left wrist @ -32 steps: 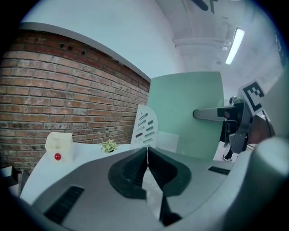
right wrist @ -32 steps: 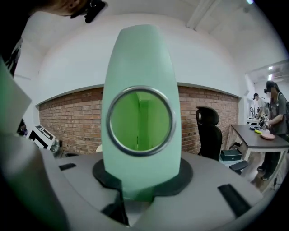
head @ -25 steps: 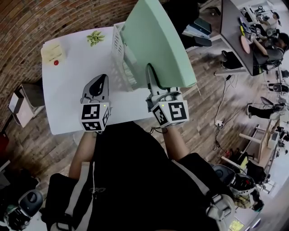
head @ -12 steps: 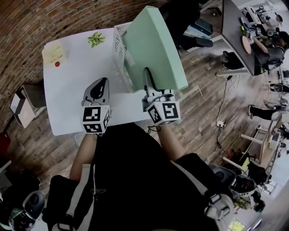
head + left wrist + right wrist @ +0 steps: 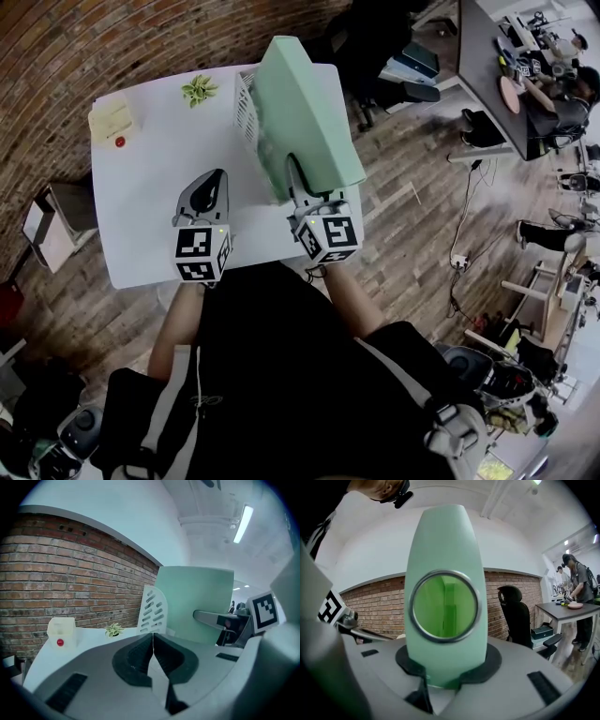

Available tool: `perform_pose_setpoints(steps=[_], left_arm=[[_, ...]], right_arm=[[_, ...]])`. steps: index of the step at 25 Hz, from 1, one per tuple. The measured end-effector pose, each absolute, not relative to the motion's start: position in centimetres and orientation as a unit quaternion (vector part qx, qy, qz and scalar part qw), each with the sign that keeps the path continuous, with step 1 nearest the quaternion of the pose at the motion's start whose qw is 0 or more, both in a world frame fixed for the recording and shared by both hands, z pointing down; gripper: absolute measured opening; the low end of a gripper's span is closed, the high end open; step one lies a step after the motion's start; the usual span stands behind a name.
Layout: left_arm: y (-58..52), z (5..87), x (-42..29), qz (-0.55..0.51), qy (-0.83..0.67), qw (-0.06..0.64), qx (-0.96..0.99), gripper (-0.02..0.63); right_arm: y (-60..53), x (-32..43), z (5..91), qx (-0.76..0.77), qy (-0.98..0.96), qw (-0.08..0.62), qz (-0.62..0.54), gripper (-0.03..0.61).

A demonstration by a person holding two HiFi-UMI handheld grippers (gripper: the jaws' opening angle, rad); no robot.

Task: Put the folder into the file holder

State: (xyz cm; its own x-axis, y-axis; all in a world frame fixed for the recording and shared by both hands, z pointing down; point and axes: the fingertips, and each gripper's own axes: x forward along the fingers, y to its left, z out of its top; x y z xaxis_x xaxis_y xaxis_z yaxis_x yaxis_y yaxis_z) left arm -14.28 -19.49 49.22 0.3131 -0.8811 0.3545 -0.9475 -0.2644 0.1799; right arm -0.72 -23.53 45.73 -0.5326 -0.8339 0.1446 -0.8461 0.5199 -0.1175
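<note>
Mint-green hard-cover folder [image 5: 443,555]: being pinched at its ringed spine by the parting jaws of the right gripper [image 5: 298,178]; being flanked by the left gripper [image 5: 152,637], pressed together on nothing. Farther off, tipping into the white slatted file holder [image 5: 246,101]; seemingly not yet seated, awaiting release.

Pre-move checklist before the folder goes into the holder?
1. Folder in right gripper: ok, spine between its jaws, though they are opening.
2. Folder lined up with a holder slot: cannot tell, the folder hides the slots.
3. Holder upright on table: ok.
4. Left gripper out of the way: ok, shut, empty, left of the holder.
5. Plant clear of the path: ok, it stands left of the holder.
</note>
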Motion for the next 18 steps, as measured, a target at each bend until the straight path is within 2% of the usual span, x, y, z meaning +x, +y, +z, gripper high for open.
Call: perform_pose_setpoints(steps=[18], left_arm=[[-19.5,50.0,-13.9,0.098,-0.576,0.187,0.789,0.023]], right_arm=[[-23.3,-1.9,48.9,0.469,-0.874,0.092,0.091,0.173]])
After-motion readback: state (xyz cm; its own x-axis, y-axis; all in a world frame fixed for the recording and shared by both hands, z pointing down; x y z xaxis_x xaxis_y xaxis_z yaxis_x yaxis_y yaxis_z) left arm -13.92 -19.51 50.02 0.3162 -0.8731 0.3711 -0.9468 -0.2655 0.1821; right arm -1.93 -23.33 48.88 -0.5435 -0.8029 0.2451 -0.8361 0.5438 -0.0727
